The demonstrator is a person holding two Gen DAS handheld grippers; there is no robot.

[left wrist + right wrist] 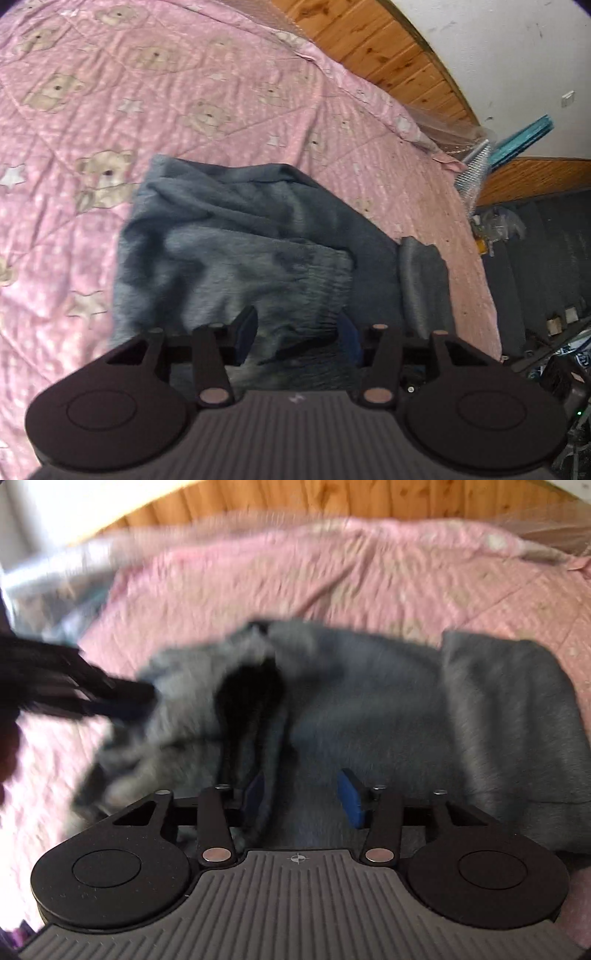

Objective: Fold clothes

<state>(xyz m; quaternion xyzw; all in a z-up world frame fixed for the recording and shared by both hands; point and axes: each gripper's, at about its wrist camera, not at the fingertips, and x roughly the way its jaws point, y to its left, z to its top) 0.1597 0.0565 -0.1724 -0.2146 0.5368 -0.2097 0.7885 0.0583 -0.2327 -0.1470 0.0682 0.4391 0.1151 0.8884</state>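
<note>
A grey fleece garment [236, 240] lies rumpled on a pink bear-print bedspread [184, 92]. In the left wrist view my left gripper [298, 334] hovers low over its near edge, fingers wide apart, with loose cloth lying between them. A ribbed grey band [421, 280] lies at the garment's right side. The right wrist view is motion-blurred. There the garment [369, 701] spreads across the bedspread [332, 572], and my right gripper [303, 797] stands open over it, a raised fold of cloth against its left finger [255, 794]. The left gripper [122, 701] shows as a dark blur at the garment's left end.
A wooden panel [388, 48] runs behind the bed under a white wall. The bed's right edge drops to a dark floor with clutter [535, 258], a teal item [524, 140] and crinkled clear plastic [472, 173].
</note>
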